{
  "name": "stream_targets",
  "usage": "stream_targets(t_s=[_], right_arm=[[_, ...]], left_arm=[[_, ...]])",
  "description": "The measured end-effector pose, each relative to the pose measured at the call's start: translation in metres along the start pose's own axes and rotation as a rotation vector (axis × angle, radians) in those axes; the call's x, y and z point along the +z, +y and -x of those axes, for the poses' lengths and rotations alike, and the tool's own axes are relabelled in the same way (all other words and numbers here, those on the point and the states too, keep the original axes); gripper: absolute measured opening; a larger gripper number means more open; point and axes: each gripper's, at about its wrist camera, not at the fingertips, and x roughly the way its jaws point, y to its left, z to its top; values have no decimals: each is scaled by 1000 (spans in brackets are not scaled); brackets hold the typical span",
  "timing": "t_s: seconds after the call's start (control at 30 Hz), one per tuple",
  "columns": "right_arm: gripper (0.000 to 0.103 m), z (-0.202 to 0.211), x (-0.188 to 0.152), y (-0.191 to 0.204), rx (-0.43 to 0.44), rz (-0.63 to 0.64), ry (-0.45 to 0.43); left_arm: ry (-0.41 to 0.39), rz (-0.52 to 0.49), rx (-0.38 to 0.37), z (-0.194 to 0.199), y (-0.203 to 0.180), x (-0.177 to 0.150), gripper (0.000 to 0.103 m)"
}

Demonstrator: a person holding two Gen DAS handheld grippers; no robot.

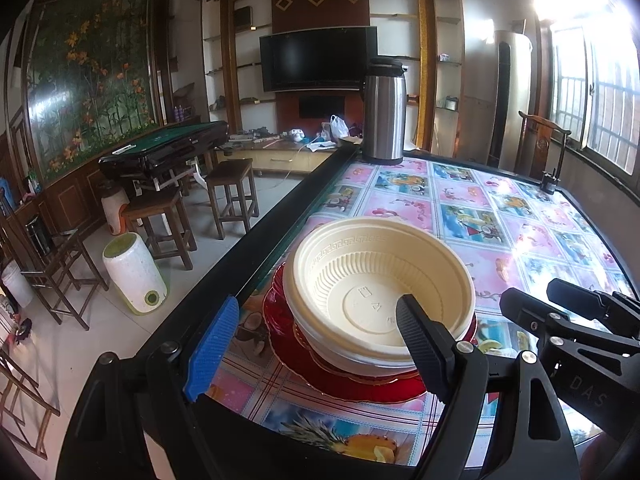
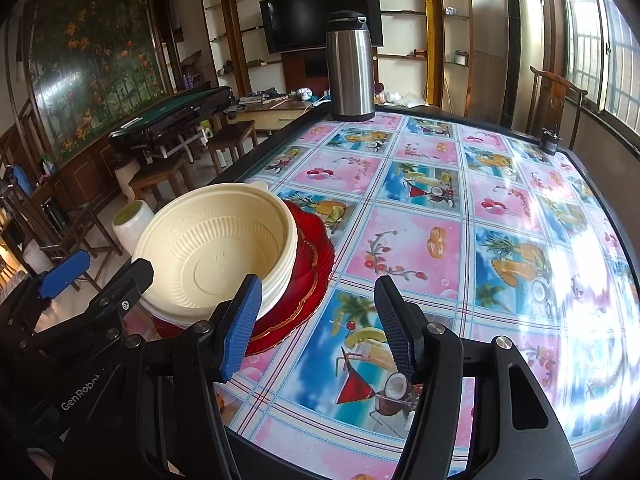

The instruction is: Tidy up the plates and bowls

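The left gripper stands with its jaws spread wide around the near side of a stack of cream plastic bowls. Its blue-padded finger sits outside the stack to the left, over the table's dark edge, while its black-padded finger reaches over the rim into the top bowl; whether that pad touches the inner wall cannot be told. Nothing is pinched between the two. The bowls are nested and rest on a stack of red glass plates with gilded scalloped rims, directly ahead of this gripper and close in.

The right gripper is likewise wide apart and holds nothing. In its own view the bowl stack and the red plates lie ahead and to the left, just beside its blue finger; its black finger hovers over bare tablecloth. The left gripper's body shows at the lower left of that view, and the right gripper's body at the lower right of the left view, so the two tools sit near each other.

The table wears a glossy cloth printed with pink and blue fruit and drink panels. Far ahead of both grippers a steel thermos jug stands upright near the table's far edge, and a small dark object sits at the far right corner.
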Motion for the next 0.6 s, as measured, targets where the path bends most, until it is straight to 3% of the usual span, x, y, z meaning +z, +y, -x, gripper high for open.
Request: stream_targets(t_s=[0.6], right_arm=[[59, -1, -3, 3, 4, 6, 12]], left_arm=[[-4, -21, 2, 1, -3, -4, 81]])
